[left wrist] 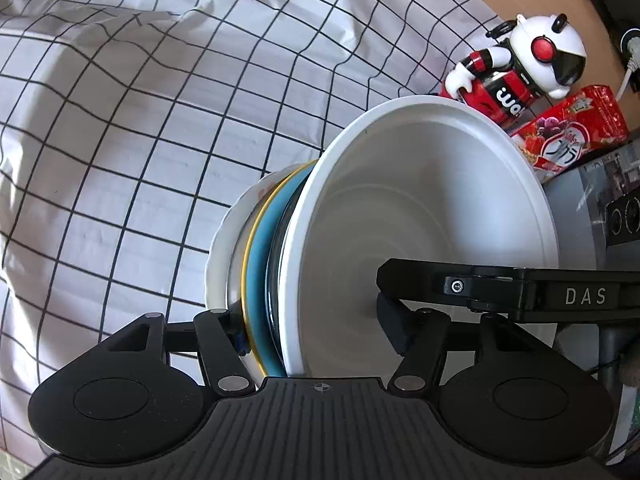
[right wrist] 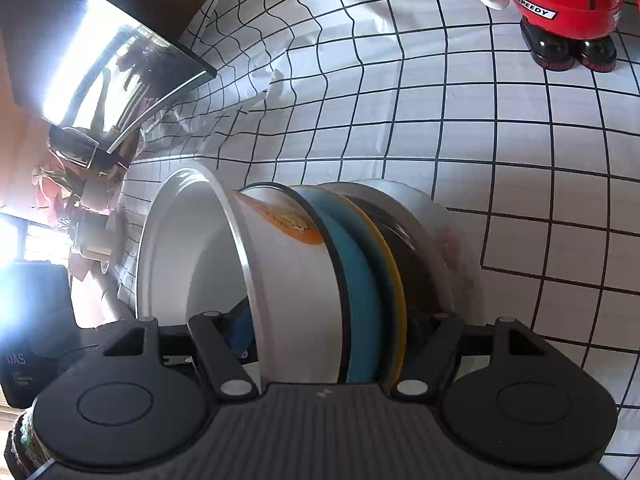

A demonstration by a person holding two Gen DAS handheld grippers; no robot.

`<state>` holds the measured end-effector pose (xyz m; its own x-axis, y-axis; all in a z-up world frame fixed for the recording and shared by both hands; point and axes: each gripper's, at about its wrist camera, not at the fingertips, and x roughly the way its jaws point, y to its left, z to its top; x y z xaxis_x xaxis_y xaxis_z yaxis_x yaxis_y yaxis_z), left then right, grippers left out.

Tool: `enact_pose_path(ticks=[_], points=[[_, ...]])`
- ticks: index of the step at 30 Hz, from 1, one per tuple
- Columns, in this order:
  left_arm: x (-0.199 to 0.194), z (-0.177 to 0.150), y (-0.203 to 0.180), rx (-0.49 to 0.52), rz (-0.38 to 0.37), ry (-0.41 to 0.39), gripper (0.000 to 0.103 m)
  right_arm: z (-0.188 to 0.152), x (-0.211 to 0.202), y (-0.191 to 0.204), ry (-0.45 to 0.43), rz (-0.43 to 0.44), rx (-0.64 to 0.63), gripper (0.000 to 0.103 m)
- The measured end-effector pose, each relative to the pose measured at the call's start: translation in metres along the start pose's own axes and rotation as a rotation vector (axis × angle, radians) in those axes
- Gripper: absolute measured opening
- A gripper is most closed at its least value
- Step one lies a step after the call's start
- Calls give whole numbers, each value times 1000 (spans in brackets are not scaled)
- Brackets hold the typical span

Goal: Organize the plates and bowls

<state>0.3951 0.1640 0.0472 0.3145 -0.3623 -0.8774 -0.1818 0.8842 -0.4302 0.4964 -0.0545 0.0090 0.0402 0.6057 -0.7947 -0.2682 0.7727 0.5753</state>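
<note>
A stack of dishes is clamped between both grippers above the checked cloth. It holds a large white bowl (left wrist: pixel 420 200) (right wrist: pixel 288 280), a dark plate (right wrist: pixel 416 264), a blue plate (left wrist: pixel 258 260) (right wrist: pixel 356 280) with a yellow rim, and a white plate (left wrist: pixel 224 248) (right wrist: pixel 440 224). My left gripper (left wrist: pixel 316 332) is shut on the stack, one finger inside the bowl and the other against the white plate. My right gripper (right wrist: pixel 336 328) grips it the same way from the opposite side. One of the right gripper's fingers (left wrist: pixel 404 280) shows inside the bowl in the left wrist view.
The black-and-white checked cloth (left wrist: pixel 140 140) (right wrist: pixel 440 120) is rumpled in places. A red and white robot figure (left wrist: pixel 520 64) (right wrist: pixel 568 0) stands on it beside a red snack packet (left wrist: pixel 572 132) and a grey box (left wrist: pixel 580 208). A glossy dark screen (right wrist: pixel 100 68) sits at the cloth's edge.
</note>
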Motion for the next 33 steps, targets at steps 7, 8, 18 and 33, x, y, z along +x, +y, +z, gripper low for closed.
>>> enact_pose_path(ticks=[7,8,18,33], points=[[3,4,1,-3,-8,56,64,3,1,1,31,-16,5,69],[2,4,1,1,-10,62,63,4,2,1,37,-17,4,69],[-3,4,8,-4,3,74,46,1,-7,2,61,-36,-55,67],[0,11,7,36,50,66,34,9,-9,-5,47,-71,-15,60]])
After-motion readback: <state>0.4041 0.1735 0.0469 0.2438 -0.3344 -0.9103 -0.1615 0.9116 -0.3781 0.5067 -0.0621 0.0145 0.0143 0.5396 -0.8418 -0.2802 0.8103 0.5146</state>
